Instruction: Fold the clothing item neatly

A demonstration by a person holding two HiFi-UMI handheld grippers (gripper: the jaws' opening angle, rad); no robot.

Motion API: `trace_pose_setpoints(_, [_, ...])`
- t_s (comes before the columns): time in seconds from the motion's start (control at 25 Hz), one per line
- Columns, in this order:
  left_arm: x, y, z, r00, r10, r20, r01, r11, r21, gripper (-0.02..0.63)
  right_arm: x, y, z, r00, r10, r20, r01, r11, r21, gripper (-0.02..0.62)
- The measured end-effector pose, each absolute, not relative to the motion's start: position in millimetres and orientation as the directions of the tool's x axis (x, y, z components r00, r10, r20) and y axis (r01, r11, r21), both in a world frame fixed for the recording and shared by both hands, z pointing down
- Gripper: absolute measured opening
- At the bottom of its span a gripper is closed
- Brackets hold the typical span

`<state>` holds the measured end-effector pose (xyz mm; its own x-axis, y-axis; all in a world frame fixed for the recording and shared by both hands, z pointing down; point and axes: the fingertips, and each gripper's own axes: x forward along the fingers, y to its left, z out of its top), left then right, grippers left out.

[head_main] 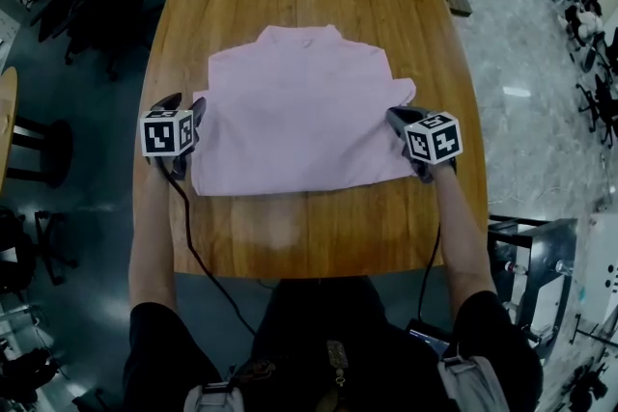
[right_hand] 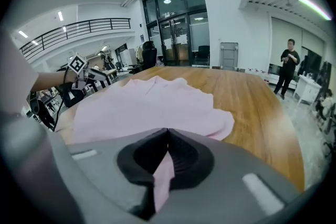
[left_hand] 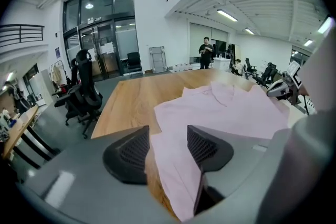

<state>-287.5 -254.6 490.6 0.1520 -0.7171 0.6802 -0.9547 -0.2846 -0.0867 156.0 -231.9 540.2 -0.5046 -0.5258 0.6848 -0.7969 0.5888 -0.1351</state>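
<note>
A pink shirt lies flat and partly folded on the wooden table, collar toward the far edge. My left gripper is at the shirt's left edge. In the left gripper view its jaws stand open, with the shirt's edge lying between them and neither pad pressing on it. My right gripper is at the shirt's right edge, by the sleeve fold. In the right gripper view it is shut on a strip of the pink shirt pinched between the pads.
Bare wood borders the shirt on every side, widest at the near edge. A black cable runs from the left gripper over the front edge. Office chairs stand left of the table and a metal frame to its right. A person stands far off.
</note>
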Motion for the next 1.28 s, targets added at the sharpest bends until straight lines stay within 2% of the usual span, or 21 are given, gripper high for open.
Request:
trace_pose_setpoints(0.08, [-272.2, -246.9, 500.1, 0.183, -0.696, 0.694, -0.944, -0.322, -0.074, 0.194, 159.9, -232.8, 544.7, -0.483, -0.527, 0.699, -0.806, 0.579, -0.120, 0.003])
trace_pose_setpoints(0.12, [-262.1, -242.5, 509.0, 0.203, -0.675, 0.709, -0.933, -0.353, -0.069, 0.187, 164.0, -233.5, 548.7, -0.462, -0.530, 0.711, -0.816, 0.568, -0.106, 0.003])
trace_pose_setpoints(0.28, [-239.0, -232.6, 545.4, 0.212, -0.614, 0.760, -0.907, -0.413, -0.080, 0.187, 186.9, -236.1, 565.4, -0.352, -0.557, 0.752, -0.867, 0.497, -0.037, 0.003])
trace_pose_setpoints(0.64, [-249.1, -235.3, 576.9, 0.155, -0.617, 0.771, -0.943, -0.325, -0.071, 0.187, 242.4, -221.0, 596.1, -0.205, -0.557, 0.805, -0.930, 0.367, 0.017, 0.003])
trace_pose_setpoints(0.96, [-243.0, -244.2, 531.7, 0.204, -0.666, 0.717, -0.933, -0.354, -0.063, 0.186, 248.8, -239.6, 562.8, -0.251, -0.611, 0.751, -0.922, 0.388, 0.008, 0.003])
trace_pose_setpoints(1.28, [-223.2, -303.8, 472.7, 0.246, -0.678, 0.692, -0.891, -0.440, -0.114, 0.184, 185.3, -321.5, 478.1, -0.418, -0.643, 0.642, -0.842, 0.539, -0.008, 0.003])
